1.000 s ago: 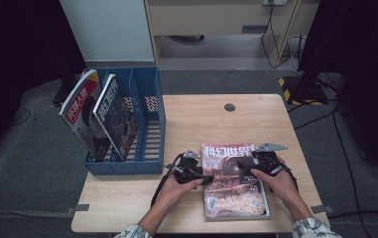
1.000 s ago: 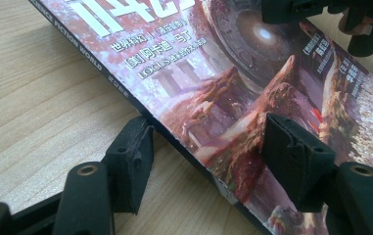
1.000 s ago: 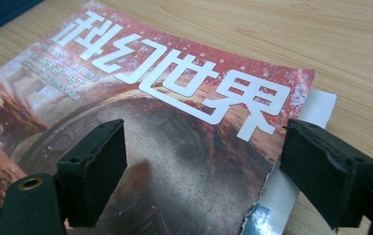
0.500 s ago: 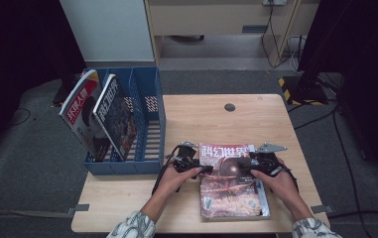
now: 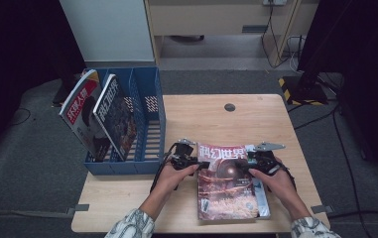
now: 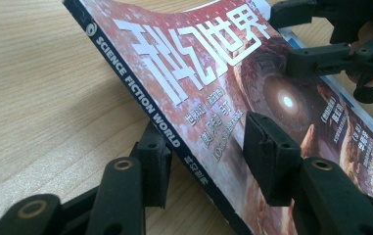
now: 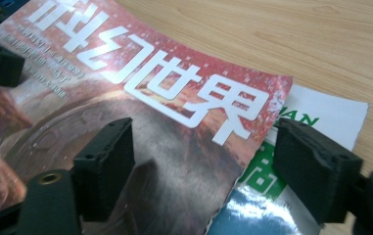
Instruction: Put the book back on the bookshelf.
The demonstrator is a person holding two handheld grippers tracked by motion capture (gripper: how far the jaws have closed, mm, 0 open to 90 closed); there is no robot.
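A red science-fiction magazine (image 5: 228, 183) (image 6: 213, 73) (image 7: 150, 98) lies near the table's front edge on top of a second magazine (image 5: 265, 201) (image 7: 321, 115) with a white and green cover. My left gripper (image 5: 199, 163) (image 6: 208, 152) straddles the red magazine's raised spine, one jaw under it and one over the cover. Its jaws have just been closing, with a gap still showing. My right gripper (image 5: 246, 166) (image 7: 206, 152) straddles the red magazine's right edge. Its jaws have just been opening and stand open.
A blue file rack (image 5: 149, 144) stands at the table's left with two magazines (image 5: 82, 114) (image 5: 114, 116) leaning in its left slots; its right slots hold nothing. A black round cap (image 5: 229, 107) sits at the back middle of the table.
My left gripper has shifted a little along the red magazine's left edge and its jaws have narrowed around the spine. The right hand stayed in place.
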